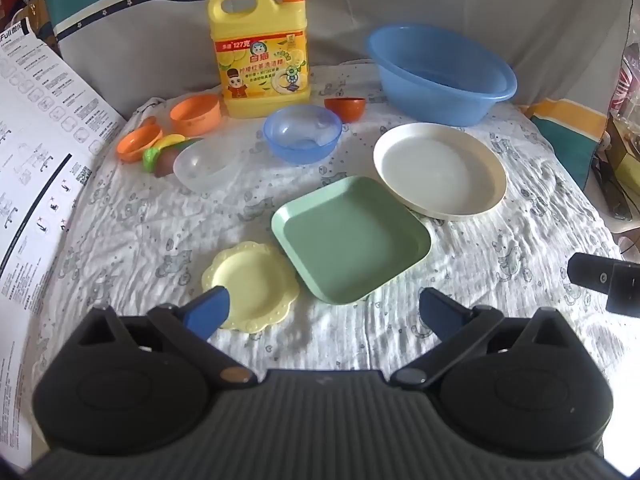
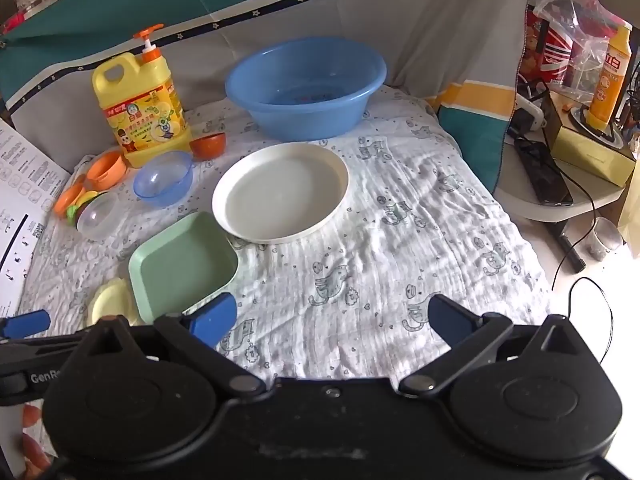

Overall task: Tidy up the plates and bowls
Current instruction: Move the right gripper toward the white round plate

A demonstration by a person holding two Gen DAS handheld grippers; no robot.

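Note:
On the cloth lie a small yellow scalloped plate [image 1: 251,285], a green square plate [image 1: 352,240] and a large white round plate [image 1: 440,171]. Behind them stand a blue bowl [image 1: 303,133], a clear bowl [image 1: 200,164], two orange bowls [image 1: 195,114] and a small dark orange bowl [image 1: 345,108]. My left gripper [image 1: 324,310] is open and empty, its left finger over the yellow plate's near edge. My right gripper [image 2: 334,318] is open and empty, above bare cloth right of the green plate [image 2: 182,258]; the white plate [image 2: 280,192] lies ahead of it.
A big blue basin [image 1: 440,76] and a yellow detergent jug [image 1: 260,60] stand at the back. Toy food [image 1: 160,156] lies by the orange bowls. A printed sheet [image 1: 36,140] lies left. A side table with clutter [image 2: 580,148] stands right of the cloth's edge.

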